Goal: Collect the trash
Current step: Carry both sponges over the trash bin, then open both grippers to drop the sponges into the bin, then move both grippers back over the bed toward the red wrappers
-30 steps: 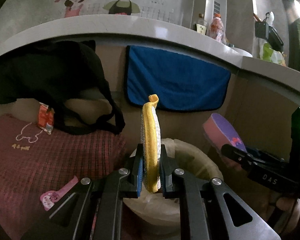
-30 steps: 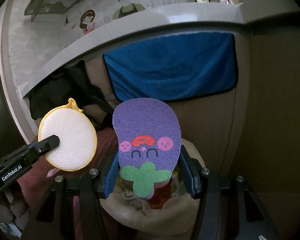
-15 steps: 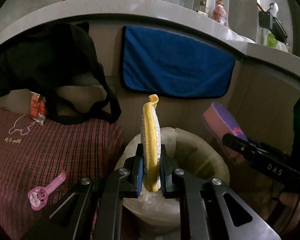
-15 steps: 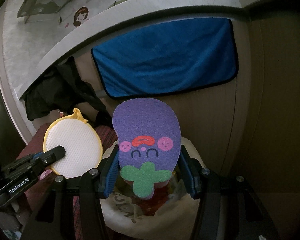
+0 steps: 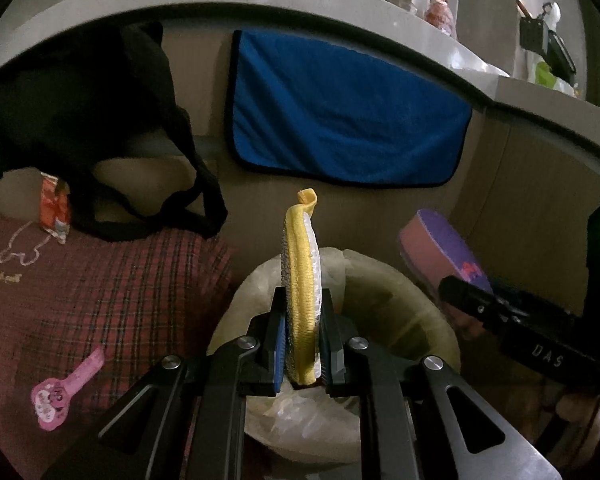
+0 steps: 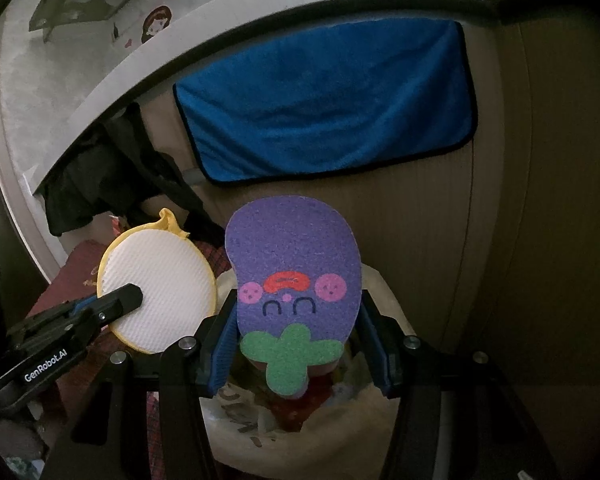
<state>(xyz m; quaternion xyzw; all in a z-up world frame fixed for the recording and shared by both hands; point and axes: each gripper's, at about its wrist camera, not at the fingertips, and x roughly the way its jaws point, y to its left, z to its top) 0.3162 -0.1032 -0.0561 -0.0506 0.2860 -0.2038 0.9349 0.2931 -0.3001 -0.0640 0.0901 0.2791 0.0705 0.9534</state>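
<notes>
My left gripper (image 5: 300, 340) is shut on a round yellow-rimmed scrub pad (image 5: 302, 280), held edge-on above a trash bin lined with a pale bag (image 5: 380, 312). The pad shows flat and white in the right wrist view (image 6: 156, 292). My right gripper (image 6: 296, 344) is shut on a purple eggplant-shaped sponge (image 6: 296, 264) with a face and green leaf, held upright over the same bin (image 6: 340, 432), which holds trash. The sponge (image 5: 448, 244) and right gripper show at the right in the left wrist view.
A blue towel (image 5: 340, 108) hangs on the cabinet front behind the bin. A black bag (image 5: 80, 120) hangs at the left above a red plaid cushion (image 5: 100, 300). A pink toy (image 5: 64, 392) lies on the cushion. A counter edge (image 5: 260, 4) runs overhead.
Both grippers have moved lower and closer to the bin with their items still held. The scrub pad has come nearer to the sponge in the right wrist view.
</notes>
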